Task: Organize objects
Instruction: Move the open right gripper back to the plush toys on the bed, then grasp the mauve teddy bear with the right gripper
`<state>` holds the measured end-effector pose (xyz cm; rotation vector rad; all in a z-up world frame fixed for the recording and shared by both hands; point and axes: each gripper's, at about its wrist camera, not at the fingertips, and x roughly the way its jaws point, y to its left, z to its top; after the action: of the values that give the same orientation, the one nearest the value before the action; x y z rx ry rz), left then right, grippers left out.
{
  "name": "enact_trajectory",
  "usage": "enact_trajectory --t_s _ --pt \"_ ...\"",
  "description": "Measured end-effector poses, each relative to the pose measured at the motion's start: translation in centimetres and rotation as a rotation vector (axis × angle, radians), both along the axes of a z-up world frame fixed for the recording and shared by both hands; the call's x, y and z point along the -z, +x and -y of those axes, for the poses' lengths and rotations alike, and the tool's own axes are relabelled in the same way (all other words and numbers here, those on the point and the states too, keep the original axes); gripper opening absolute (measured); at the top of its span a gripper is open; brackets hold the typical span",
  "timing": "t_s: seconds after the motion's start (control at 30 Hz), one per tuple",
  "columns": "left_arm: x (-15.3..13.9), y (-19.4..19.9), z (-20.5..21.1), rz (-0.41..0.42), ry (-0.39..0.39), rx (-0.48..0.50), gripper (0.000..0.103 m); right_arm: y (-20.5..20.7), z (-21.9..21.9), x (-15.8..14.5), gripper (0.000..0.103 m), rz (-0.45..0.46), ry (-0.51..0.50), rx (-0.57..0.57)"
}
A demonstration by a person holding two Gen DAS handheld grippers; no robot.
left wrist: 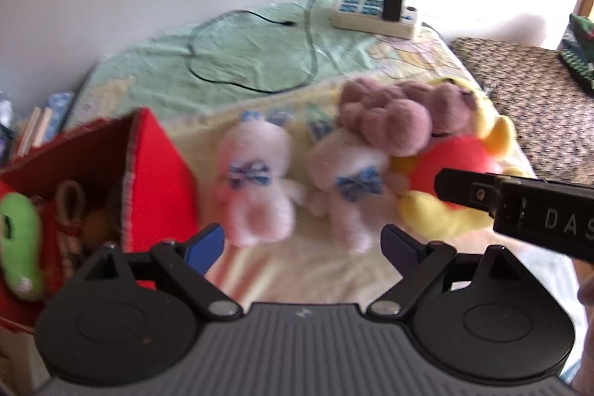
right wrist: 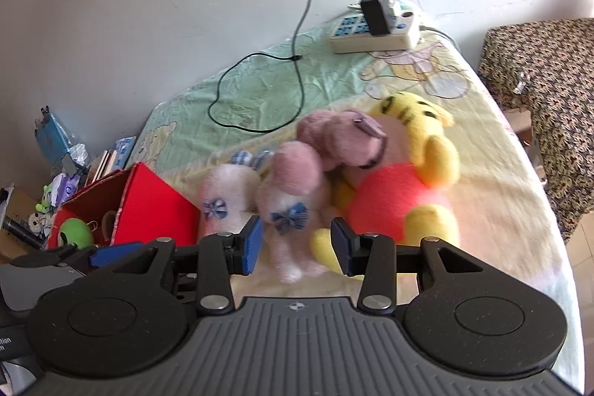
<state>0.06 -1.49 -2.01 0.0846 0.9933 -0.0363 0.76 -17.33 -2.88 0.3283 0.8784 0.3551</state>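
A: Lining up on the near pink bunny (right wrist: 287, 210) w/ the right hand-held gripper (right wrist: 295, 244). Jaws spread wide, empty, bunny's lower body sits between them on the bed (right wrist: 501, 180).

B: Left hand-held gripper (left wrist: 302, 242)?

A: Also wide, holding nothing, hovering just in front of the second pink bunny (left wrist: 256, 180). Red box (left wrist: 159, 173) sits beside it, already has a green toy (left wrist: 20, 244) inside.

B: Tips?

A: Imo close around the torso, not the blue bow; plush squashes, so squeeze firmly. Mauve plush (right wrist: 334, 143) leans on the bunny's head and the yellow bear (right wrist: 408, 180) touches its side, so lift slowly or they'll drag.

B: Materials?

A: All soft, fuzzy, rounded. Box looks like stiff fabric-covered walls. Sheet's thin, wrinkled; power strip (right wrist: 375, 32) & cable lie well back.
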Motion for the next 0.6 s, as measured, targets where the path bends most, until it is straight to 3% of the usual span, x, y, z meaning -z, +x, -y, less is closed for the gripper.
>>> enact_trajectory --t_s 0.17,0.33,0.5,0.6 --pt "0.8 0.1 0.5 -0.023 -0.09 0.028 0.094 0.1 2.2 0.4 0.044 -0.012 0.019 0.034" --pt "0.2 1.2 0.1 -0.019 -0.204 0.046 0.095 1.3 4.4 0.0 0.044 -0.004 0.101 0.07" --pt "-0.4 3.7 0.0 -0.007 -0.32 0.066 0.095 4.2 6.4 -0.6 0.045 0.01 0.161 0.11" --pt "0.1 5.8 0.0 -0.043 -0.389 0.057 0.095 6.7 7.0 -0.3 0.046 -0.013 0.214 0.11"
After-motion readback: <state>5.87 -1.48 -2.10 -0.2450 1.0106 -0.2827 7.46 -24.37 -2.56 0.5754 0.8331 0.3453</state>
